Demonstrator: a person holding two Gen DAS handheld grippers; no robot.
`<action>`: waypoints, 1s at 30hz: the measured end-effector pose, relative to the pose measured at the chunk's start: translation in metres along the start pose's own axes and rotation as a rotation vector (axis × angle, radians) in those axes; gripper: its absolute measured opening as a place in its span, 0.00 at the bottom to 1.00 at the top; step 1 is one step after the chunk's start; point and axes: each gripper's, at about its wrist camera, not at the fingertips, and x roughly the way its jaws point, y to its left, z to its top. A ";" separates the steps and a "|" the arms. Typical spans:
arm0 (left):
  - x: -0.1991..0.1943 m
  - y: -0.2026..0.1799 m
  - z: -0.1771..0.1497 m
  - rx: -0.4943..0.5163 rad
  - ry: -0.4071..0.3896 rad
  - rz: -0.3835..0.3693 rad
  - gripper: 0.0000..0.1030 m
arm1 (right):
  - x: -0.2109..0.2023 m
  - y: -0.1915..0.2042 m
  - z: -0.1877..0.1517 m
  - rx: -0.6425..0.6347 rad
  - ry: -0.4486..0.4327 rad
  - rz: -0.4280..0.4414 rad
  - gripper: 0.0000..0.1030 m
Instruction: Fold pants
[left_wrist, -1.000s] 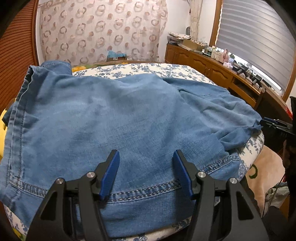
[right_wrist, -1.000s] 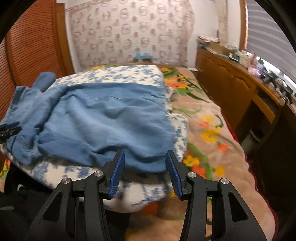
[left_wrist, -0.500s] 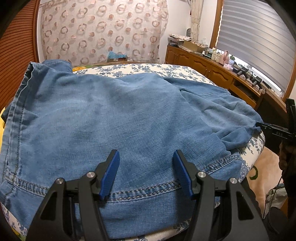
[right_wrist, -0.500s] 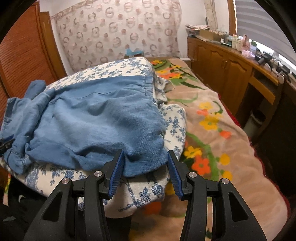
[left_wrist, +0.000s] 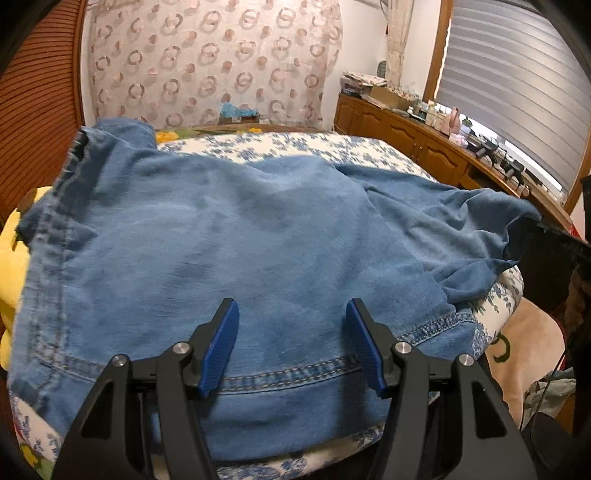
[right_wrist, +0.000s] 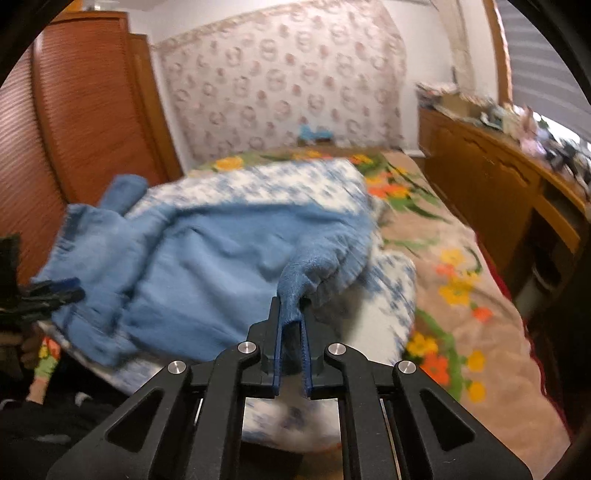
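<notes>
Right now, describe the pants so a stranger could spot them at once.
On the bed, find the blue-flowered white quilt. The pants lie spread over it: faded blue denim with stitched seams, one corner pinched in the right gripper. Nothing else there is plain blue.

pants (left_wrist: 240, 240): matt denim cloth | left claw (left_wrist: 291, 347): matt black plastic, ribbed blue pads | cabinet (right_wrist: 491, 177): glossy wood

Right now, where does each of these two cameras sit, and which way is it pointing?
Left wrist: sits behind the open left gripper, facing across the jeans toward the curtain; its own fingers show.
Right wrist: sits behind the right gripper, shut on the jeans' corner, facing the flowered blanket.
Shared: jeans, blue-flowered quilt, wooden cabinets.
</notes>
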 end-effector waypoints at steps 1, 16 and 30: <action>-0.003 0.002 0.001 -0.005 -0.008 0.004 0.58 | -0.003 0.007 0.006 -0.010 -0.015 0.020 0.05; -0.050 0.026 0.011 -0.034 -0.116 0.043 0.58 | -0.012 0.135 0.088 -0.242 -0.151 0.249 0.05; -0.064 0.058 -0.001 -0.092 -0.130 0.082 0.58 | 0.022 0.227 0.090 -0.336 -0.085 0.413 0.05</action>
